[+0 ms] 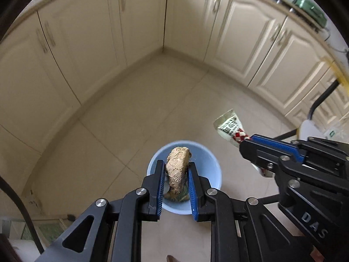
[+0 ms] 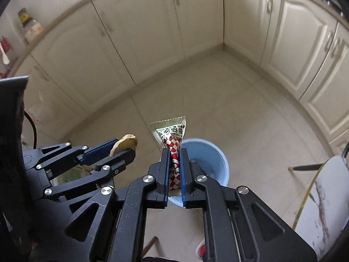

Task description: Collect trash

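Gripping one brownish scrap (image 1: 177, 170), perhaps ginger, above one bucket (image 1: 209, 159).

The lower part of the ginger piece (image 1: 177, 170) is hidden between the blue pads of the left gripper (image 1: 175, 170), and whatever lies in the light blue bin (image 1: 209, 159) beneath it is mostly covered, so its contents cannot be told. In the right wrist view the tail of the snack wrapper (image 2: 171, 139) disappears inside the right gripper (image 2: 175, 152), whose body also covers the bin's near rim. The cabinet doors (image 2: 139, 37) are smeared by blur, their handles indistinct. At the upper right of the left wrist view a green object (image 1: 309, 8) on the counter is cut by the frame's dark edge. Jars (image 2: 30, 24) at upper left are too small to read.
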The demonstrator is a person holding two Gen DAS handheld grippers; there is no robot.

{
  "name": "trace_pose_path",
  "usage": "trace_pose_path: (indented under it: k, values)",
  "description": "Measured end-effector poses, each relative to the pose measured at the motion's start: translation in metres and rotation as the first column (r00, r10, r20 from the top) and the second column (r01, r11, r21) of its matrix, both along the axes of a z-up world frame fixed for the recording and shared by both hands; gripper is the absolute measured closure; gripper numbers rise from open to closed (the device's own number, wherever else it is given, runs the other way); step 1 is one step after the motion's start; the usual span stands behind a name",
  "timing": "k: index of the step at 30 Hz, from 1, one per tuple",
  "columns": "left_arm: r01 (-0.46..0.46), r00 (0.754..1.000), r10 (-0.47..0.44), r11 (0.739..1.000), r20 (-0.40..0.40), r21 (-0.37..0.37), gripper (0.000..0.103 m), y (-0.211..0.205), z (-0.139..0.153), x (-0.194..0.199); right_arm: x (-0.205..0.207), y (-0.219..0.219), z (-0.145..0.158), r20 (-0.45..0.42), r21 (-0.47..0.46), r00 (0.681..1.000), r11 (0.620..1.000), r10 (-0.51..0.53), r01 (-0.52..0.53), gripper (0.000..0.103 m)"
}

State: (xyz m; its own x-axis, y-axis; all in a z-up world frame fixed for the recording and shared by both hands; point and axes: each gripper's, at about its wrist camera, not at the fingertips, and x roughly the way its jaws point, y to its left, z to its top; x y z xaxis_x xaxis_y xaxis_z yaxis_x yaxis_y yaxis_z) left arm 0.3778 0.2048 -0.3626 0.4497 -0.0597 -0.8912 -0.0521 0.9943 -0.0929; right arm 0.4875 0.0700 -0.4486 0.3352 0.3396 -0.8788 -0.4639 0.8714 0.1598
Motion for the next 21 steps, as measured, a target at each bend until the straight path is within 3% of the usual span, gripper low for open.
trace_pose_path:
  k: [4, 8, 10, 15, 19, 21]
  values:
    - [-0.005, 0.998, 0.004, 1.0, -0.058, -0.027, 0.084, 0.001, -0.028, 0.027, 0.02, -0.006, -0.034, -0.072, 0.021, 0.997, 1.0, -0.022, 0.023, 0.093]
    - [-0.028, 0.997, 0.028, 1.0, -0.066, 0.009, 0.053, 0.005, -0.036, 0.045, 0.034, -0.019, -0.051, -0.117, 0.048, 0.992, 0.998, -0.046, 0.051, 0.087]
    - [-0.037, 0.998, 0.039, 0.999, -0.05, 0.029, 0.05, 0.002, -0.03, 0.054, 0.035, -0.022, -0.052, -0.114, 0.06, 0.992, 0.996, -0.057, 0.064, 0.078]
    - [-0.086, 0.996, 0.086, 0.995, -0.004, 0.047, 0.047, -0.005, -0.009, 0.05, 0.027, -0.026, -0.031, -0.057, 0.057, 0.997, 0.996, -0.061, 0.064, 0.059]
    - [-0.156, 0.982, 0.145, 0.984, 0.122, 0.081, 0.046, -0.011, 0.034, 0.023, 0.01, -0.033, 0.015, 0.038, 0.084, 0.996, 0.993, -0.083, 0.08, 0.044]
    - [-0.2, 0.962, 0.178, 0.976, 0.208, 0.09, 0.038, -0.014, 0.064, 0.005, -0.004, -0.036, 0.044, 0.103, 0.09, 0.99, 0.992, -0.1, 0.091, 0.036]
